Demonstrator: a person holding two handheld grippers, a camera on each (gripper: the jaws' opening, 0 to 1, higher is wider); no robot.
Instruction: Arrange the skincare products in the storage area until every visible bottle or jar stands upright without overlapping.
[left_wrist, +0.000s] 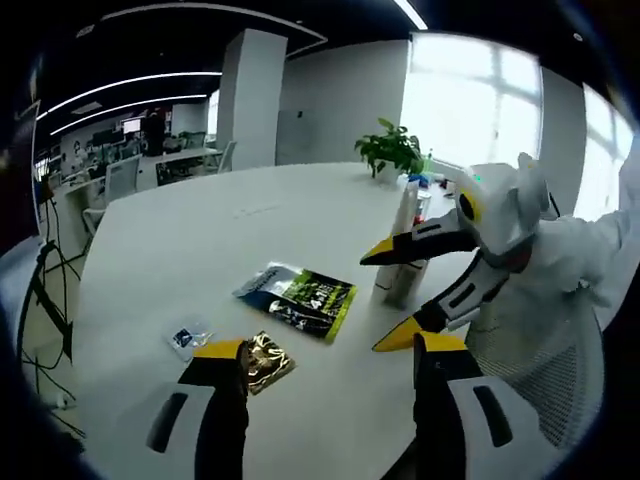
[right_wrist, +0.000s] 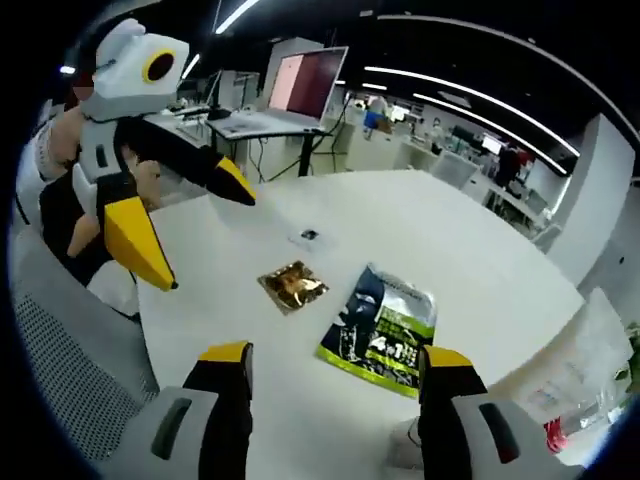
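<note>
1. In the left gripper view, the left tongs (left_wrist: 330, 350) hung released above the white table (left_wrist: 200, 240), their jaws well apart and empty. Between and beyond them lay a green and black packet (left_wrist: 297, 297), flat, with a small gold sachet (left_wrist: 265, 360) near it and a little clear sachet (left_wrist: 188, 338) off to one side. A tall white bottle (left_wrist: 405, 245) stood upright further along the table, and the right tongs (left_wrist: 385, 300) were spread around it, not clenched. A potted plant (left_wrist: 390, 150) stood behind.
2. In the right gripper view, the right tongs (right_wrist: 335, 355) were released. The packet (right_wrist: 380, 328) and gold sachet (right_wrist: 293, 285) lay apart on the table (right_wrist: 480, 260). The left tongs (right_wrist: 205, 230) hovered wide open at the left.
</note>
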